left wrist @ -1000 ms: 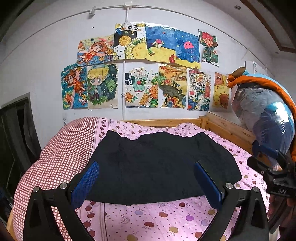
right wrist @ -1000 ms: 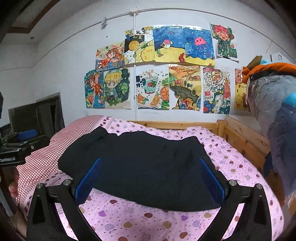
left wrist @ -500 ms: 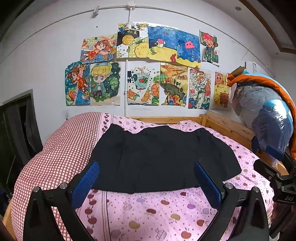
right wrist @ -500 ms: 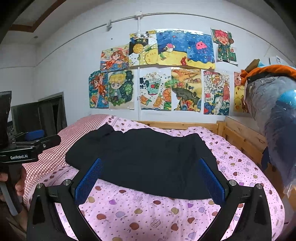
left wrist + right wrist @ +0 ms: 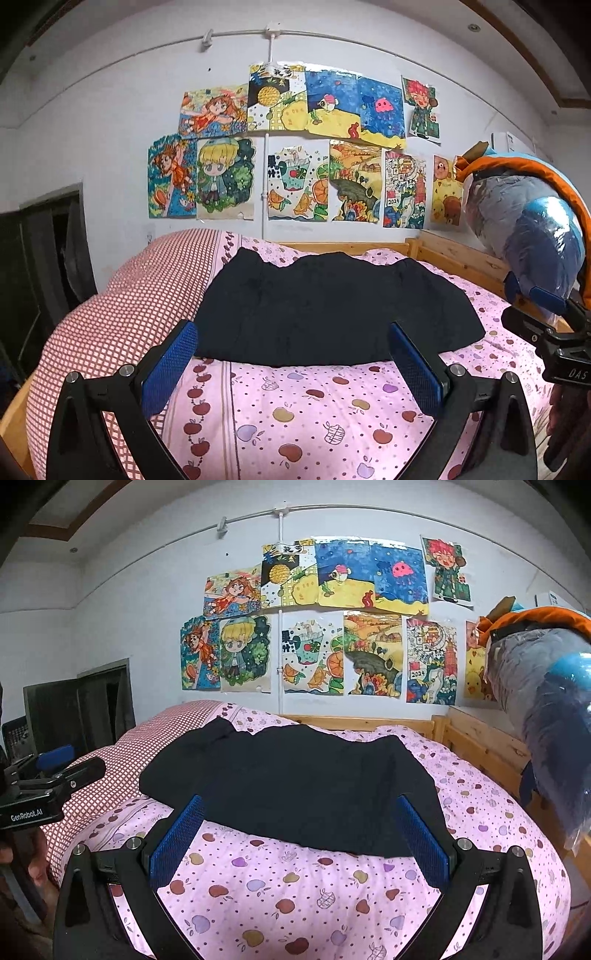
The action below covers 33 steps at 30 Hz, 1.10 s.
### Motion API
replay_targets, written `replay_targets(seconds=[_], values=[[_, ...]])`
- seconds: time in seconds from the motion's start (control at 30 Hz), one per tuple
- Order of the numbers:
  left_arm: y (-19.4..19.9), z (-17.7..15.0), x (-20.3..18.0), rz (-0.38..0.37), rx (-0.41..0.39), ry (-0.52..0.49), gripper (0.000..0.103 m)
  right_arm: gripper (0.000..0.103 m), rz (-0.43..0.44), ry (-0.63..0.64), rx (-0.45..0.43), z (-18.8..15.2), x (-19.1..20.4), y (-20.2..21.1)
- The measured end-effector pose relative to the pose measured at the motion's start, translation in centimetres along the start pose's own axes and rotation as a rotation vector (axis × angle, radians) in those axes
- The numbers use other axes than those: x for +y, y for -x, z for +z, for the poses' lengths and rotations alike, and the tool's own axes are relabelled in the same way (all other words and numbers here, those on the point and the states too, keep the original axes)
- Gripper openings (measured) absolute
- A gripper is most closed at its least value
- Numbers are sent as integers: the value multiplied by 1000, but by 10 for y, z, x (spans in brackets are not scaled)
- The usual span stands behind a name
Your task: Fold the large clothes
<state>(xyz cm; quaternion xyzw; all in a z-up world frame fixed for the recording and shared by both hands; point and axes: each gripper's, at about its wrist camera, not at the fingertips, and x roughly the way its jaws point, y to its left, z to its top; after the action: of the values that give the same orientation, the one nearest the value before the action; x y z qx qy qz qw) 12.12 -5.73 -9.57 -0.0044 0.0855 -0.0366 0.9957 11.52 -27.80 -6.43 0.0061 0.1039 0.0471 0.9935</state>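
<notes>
Centre of both wrist views: a folded black fabric garment [image 5: 332, 310] [image 5: 295, 786] lies flat on a pink quilt with an apple print [image 5: 314, 406] [image 5: 295, 886], which covers a bed with a light wooden frame [image 5: 461, 258]. Bottom of left view: left gripper [image 5: 293, 365], black with blue ribbed pads [image 5: 168, 369], spread wide, nothing between the fingers, hovering over the quilt just short of the garment's near edge. Bottom of right view: right gripper [image 5: 301, 842], same build, also spread and empty, pads [image 5: 177, 840] overlapping the garment's near edge in frame; contact cannot be told. Left of garment: red-and-white checked bedding [image 5: 122, 314]. Upper centre: coloured children's drawings [image 5: 295, 147] taped on a white wall. Right edge: plastic-wrapped bundle with orange trim [image 5: 528, 225]. The right gripper also shows at right edge of left view [image 5: 535, 306]; the left one at left edge of right view [image 5: 55, 771].
</notes>
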Motion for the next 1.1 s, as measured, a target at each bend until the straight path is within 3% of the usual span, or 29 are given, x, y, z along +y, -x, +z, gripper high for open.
replay_targets(seconds=[0.33, 0.67, 1.1], values=[[9, -13, -17, -32, -22, -85, 103, 101, -45, -33, -9, -16, 0, 10], [3, -28, -13, -32, 27, -64, 103, 101, -107, -36, -4, -37, 2, 14], [4, -29, -9, -36, 37, -65, 103, 101, -99, -29, 12, -41, 7, 14]])
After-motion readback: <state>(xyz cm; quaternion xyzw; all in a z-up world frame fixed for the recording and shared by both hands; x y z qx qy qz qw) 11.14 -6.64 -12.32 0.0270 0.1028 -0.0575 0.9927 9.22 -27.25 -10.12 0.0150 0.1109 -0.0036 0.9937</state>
